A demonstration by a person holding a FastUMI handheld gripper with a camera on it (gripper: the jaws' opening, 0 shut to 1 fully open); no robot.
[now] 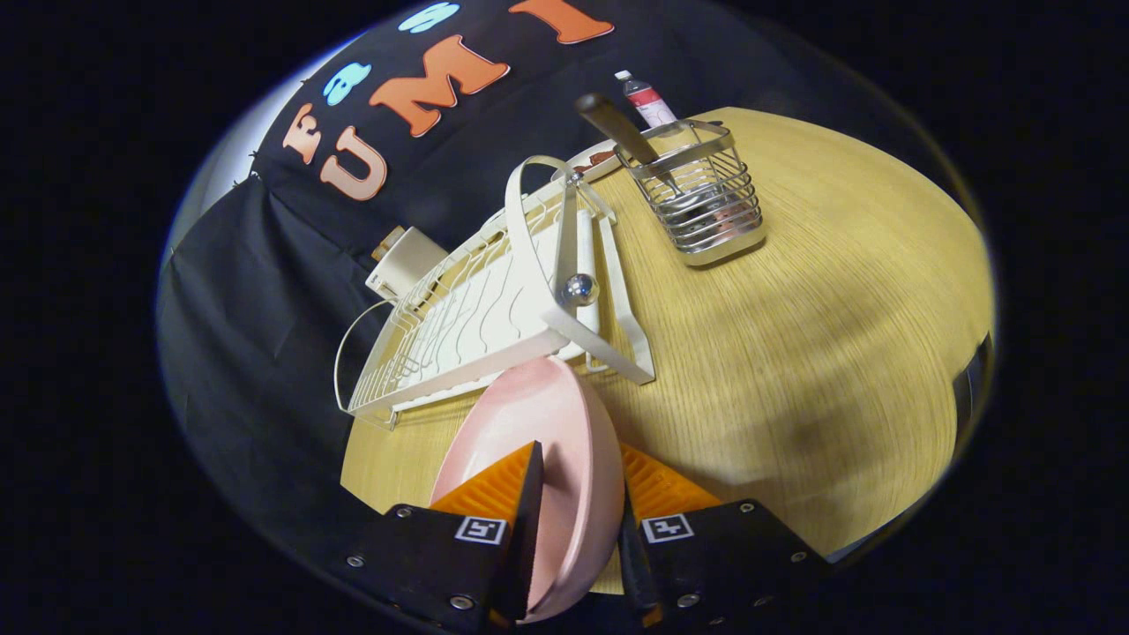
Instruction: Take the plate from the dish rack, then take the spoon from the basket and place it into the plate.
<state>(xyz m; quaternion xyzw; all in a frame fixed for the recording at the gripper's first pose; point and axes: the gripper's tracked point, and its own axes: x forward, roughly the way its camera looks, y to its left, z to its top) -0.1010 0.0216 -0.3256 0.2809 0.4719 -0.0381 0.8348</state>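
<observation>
My gripper (578, 481) is shut on a pink plate (547, 423), one finger on each face near its rim. The plate stands on edge between the fingers, just in front of the white wire dish rack (476, 309), and is out of the rack's slots. Beyond the rack stands a metal wire basket (706, 203) on the wooden table (838, 309). A spoon with a dark handle (617, 128) leans out of the basket; its bowl is hidden inside the wires.
A plastic bottle (648, 99) stands behind the basket. A small plate with something brown (595, 160) lies between the rack and the basket. A white box (406, 260) sits beyond the rack by the black cloth wall. Bare tabletop stretches right of the fingers.
</observation>
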